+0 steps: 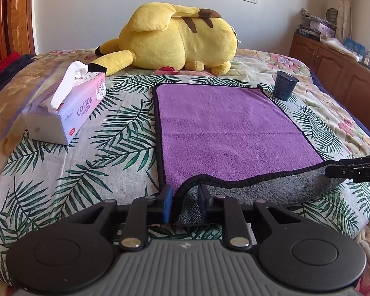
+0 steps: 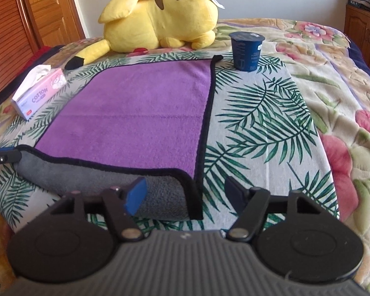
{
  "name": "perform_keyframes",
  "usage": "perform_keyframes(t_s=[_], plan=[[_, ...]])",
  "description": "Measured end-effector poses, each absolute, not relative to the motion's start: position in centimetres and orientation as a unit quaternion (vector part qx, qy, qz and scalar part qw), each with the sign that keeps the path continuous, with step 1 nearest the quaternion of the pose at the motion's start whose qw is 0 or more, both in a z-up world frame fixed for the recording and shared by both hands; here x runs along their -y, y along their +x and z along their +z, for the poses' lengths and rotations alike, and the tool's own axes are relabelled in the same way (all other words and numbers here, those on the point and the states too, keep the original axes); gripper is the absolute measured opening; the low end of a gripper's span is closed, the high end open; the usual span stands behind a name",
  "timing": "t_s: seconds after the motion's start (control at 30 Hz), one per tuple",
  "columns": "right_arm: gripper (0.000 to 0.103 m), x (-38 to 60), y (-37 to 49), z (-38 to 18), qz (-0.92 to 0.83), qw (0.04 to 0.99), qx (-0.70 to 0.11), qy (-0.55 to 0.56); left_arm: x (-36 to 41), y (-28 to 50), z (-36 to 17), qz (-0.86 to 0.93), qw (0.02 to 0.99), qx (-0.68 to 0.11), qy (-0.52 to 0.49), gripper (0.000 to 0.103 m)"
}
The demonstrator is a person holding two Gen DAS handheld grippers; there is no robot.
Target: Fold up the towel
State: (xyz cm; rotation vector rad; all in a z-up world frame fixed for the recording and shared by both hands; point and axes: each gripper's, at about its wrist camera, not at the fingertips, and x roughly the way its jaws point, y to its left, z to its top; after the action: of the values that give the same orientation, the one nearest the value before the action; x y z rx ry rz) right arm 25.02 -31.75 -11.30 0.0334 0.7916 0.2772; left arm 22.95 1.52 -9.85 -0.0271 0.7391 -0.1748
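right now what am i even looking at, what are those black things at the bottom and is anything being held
The black things are two hand-held grippers; a person carries one in each hand, and each has a camera looking forward along its jaws. One picture comes from the left gripper, the other from the right gripper.

Both look across a bed with a leaf-print cloth. On it lies a purple towel with a grey underside, its near edge turned up. Around it sit a tissue pack, a dark blue cup and a yellow plush toy.

The left jaws stand either side of the towel's near-left corner without pinching it. The right jaws are wide open around the near-right corner. Nothing is gripped.
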Motion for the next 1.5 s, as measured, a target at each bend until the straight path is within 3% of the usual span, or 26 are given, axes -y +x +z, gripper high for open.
perform_keyframes(t_s=[0.27,0.43,0.5,0.67,0.7,1.5], plan=[[0.058,32.0,25.1,-11.3,0.14,0.908,-0.393,0.024,-1.5,22.8,-9.8,-0.084,0.929,-0.36,-0.012,0.0],[0.041,32.1,25.1,-11.3,0.146,0.905,-0.399,0.027,-1.5,22.8,-9.9,-0.087,0.929,-0.36,-0.01,0.0],[0.029,32.2,25.1,-11.3,0.15,0.903,-0.4,0.029,-1.5,22.8,-9.9,-0.088,0.929,-0.36,-0.01,0.0],[0.017,32.4,25.1,-11.2,0.159,0.901,-0.403,0.027,-1.5,22.8,-9.9,-0.089,0.929,-0.359,-0.008,0.0],[0.01,32.4,25.1,-11.2,0.161,0.9,-0.404,0.026,-1.5,22.8,-9.9,-0.089,0.929,-0.359,-0.008,0.0],[0.005,32.8,24.5,-8.9,0.175,0.925,-0.337,0.029,-1.4,22.2,-7.9,-0.096,0.941,-0.323,-0.017,0.0]])
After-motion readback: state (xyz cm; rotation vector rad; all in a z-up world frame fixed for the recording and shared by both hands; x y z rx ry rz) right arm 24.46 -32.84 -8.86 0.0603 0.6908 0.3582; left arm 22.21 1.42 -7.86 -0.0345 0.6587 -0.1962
